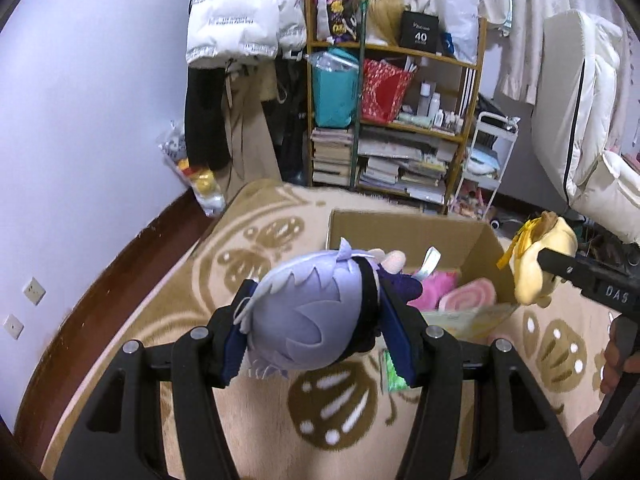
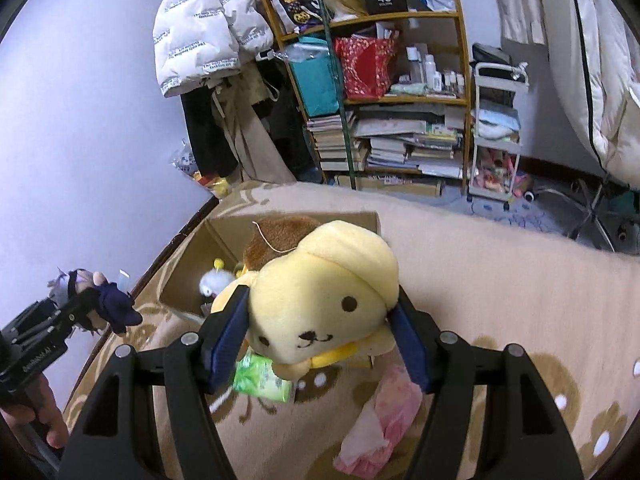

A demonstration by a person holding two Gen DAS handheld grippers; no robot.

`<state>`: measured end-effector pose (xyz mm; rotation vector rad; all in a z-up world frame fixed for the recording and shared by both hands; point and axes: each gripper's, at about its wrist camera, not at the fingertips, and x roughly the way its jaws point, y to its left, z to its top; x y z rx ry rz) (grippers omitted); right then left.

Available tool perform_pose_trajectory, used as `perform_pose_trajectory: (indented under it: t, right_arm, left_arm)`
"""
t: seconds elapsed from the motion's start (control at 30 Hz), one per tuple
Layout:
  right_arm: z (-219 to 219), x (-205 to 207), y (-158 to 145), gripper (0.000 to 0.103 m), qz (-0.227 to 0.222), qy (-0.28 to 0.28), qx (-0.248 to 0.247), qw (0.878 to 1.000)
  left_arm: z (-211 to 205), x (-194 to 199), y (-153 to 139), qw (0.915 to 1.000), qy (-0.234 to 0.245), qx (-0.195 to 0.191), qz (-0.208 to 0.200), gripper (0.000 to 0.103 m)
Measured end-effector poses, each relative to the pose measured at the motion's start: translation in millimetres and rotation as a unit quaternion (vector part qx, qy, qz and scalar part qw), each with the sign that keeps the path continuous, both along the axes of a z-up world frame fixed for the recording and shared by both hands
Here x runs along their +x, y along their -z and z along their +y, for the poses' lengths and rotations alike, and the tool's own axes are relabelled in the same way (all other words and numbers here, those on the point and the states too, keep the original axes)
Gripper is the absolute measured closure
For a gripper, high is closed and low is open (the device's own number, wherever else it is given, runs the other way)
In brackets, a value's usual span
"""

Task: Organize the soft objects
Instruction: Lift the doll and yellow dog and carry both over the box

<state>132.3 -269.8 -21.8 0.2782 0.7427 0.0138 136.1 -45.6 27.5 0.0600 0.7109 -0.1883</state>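
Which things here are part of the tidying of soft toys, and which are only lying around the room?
Part of the job:
- lilac-haired plush doll, held in the left gripper
- yellow dog plush, held in the right gripper
- cardboard box with soft items inside
- pink pack and green pack on the rug

Just lying about:
- bookshelf
- white puffer jacket
- white trolley
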Motion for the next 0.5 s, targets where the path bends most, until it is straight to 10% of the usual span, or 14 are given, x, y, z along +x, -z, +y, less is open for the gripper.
perform_pose_trajectory:
  t: [0.5]
  right_arm:
    - [17.9, 46.1, 32.1, 0.028, 0.017, -0.033, -0.013, 0.999]
  left_arm:
    - [-45.6, 59.7, 30.6, 0.9993, 0.029, -0.013, 0.021, 0.044]
